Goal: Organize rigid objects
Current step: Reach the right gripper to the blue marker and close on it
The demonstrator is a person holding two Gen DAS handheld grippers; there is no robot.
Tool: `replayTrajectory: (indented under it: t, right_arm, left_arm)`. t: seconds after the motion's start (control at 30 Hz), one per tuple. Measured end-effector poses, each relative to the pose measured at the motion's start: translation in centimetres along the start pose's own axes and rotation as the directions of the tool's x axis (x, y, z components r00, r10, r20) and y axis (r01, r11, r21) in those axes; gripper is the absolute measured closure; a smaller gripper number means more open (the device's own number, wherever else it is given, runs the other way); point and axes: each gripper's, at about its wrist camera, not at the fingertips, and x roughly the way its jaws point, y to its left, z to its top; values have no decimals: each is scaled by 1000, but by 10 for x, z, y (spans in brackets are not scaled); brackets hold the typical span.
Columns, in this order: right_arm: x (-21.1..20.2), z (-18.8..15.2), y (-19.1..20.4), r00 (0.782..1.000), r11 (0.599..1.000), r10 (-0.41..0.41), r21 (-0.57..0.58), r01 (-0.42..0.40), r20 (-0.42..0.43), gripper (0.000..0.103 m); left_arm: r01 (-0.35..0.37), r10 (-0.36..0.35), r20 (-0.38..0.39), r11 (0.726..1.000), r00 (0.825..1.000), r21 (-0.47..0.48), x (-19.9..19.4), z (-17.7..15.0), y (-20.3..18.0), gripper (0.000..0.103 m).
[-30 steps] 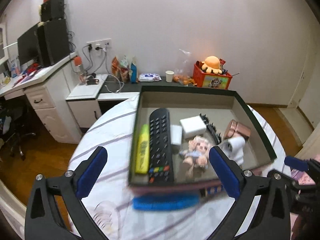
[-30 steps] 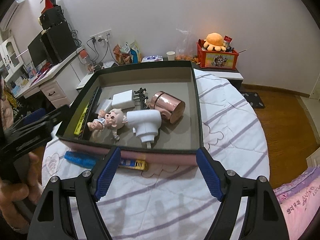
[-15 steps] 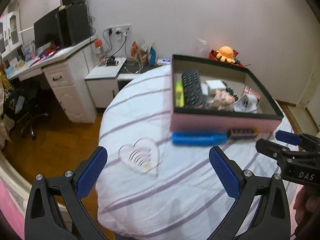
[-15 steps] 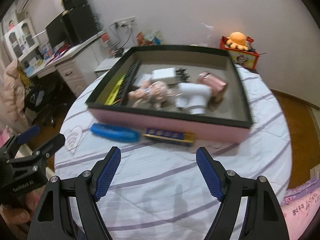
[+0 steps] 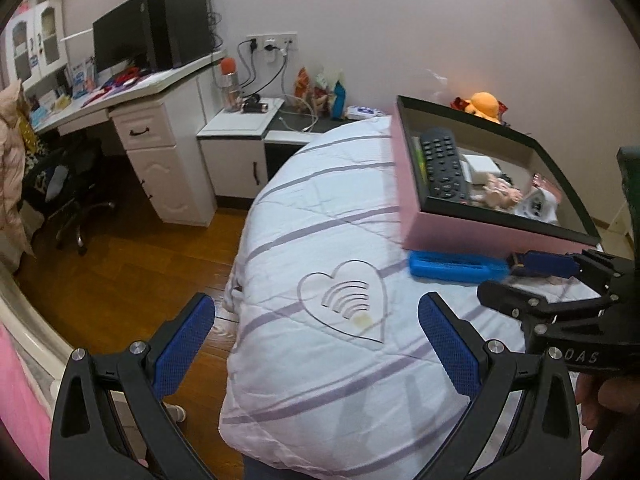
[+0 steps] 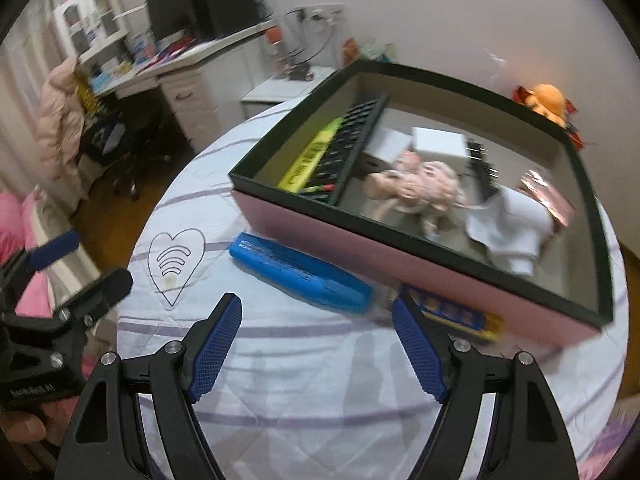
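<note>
Hovering wide open, both grippers (image 6: 316, 346) (image 5: 316, 344) flank the blue case (image 6: 300, 272).

a white corner desk (image 5: 132, 96) stands against the wall, taken here as the landmark. on its top sit a dark monitor (image 5: 120, 34) and, just beside that, a tall black speaker (image 5: 180, 28). a glass-fronted white cabinet (image 5: 36, 44) stands past the desk's far end. a black swivel chair (image 5: 60, 192) is tucked under the desk on the wooden floor (image 5: 132, 264). on the wall next to the desk, a socket strip (image 5: 272, 42) holds plugs with hanging cables. an orange plush toy (image 5: 484, 106) sits well away from the desk, along the same wall.
</note>
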Motion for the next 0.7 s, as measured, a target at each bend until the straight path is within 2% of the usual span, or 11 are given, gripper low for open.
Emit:
replayTrajectory:
  t: [0.13, 0.27, 0.37, 0.5, 0.63, 0.7]
  right_arm:
    - [18, 5, 2, 999, 998, 12, -63, -15, -41, 24]
    - [35, 6, 3, 994, 992, 57, -107, -67, -92, 24]
    - [37, 4, 9, 994, 985, 39, -161, -55, -101, 24]
    - [31, 4, 11, 988, 984, 124, -117, -135, -97, 24]
    - [33, 5, 11, 992, 987, 103, -116, -112, -74, 25]
    - [38, 8, 10, 993, 989, 97, -106, -105, -74, 34]
  left_arm:
    - [-11, 11, -17, 1000, 1000, -20, 9, 1, 7, 0]
    - [-14, 13, -28, 1000, 1000, -22, 15, 2, 7, 0]
    - [-14, 13, -29, 1000, 999, -19, 18, 3, 5, 0]
    - [-21, 21, -28, 1000, 999, -16, 18, 1, 4, 0]
    - [-29, 28, -40, 999, 999, -32, 20, -1, 10, 0]
    - [-33, 32, -41, 999, 999, -38, 19, -2, 12, 0]
